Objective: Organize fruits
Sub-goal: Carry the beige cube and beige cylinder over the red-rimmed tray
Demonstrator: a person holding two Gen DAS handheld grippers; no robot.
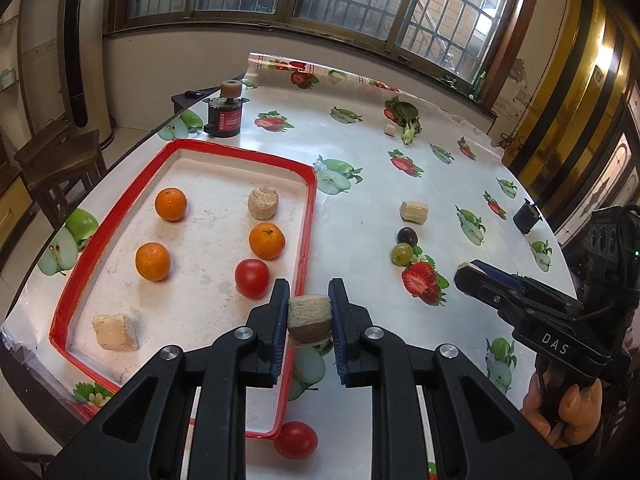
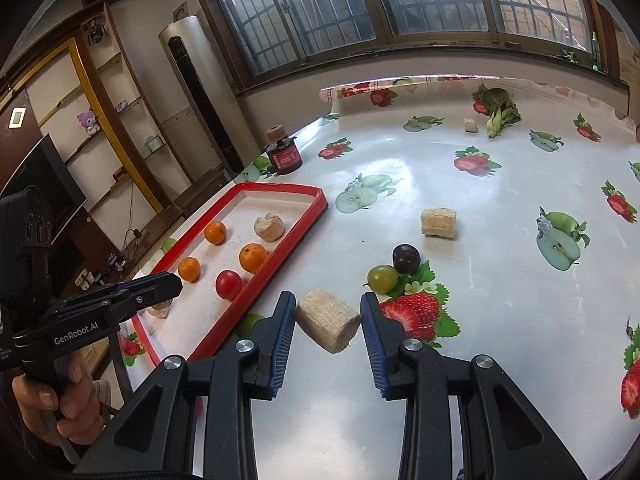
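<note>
1. Corn piece (image 1: 309, 321) sits clamped between the left gripper (image 1: 309, 312) jaws, over the red tray's (image 1: 308, 216) near-right rim.
2. Right gripper (image 2: 328, 322) jaws are narrowly parted, pinching another corn chunk (image 2: 327, 320) above the worktop (image 2: 480, 320).
3. Just past it, a green grape (image 2: 383, 278) and a dark grape (image 2: 406, 258) touch; a third corn bit (image 2: 438, 222) lies beyond.
4. Inside the tray: three oranges (image 1: 267, 240), a tomato (image 1: 251, 278), two corn lumps (image 1: 263, 202).
5. Another tomato (image 1: 295, 439) lies outside, against the tray's near corner.

oranges (image 1: 171, 203) in tray (image 1: 182, 148)
</note>
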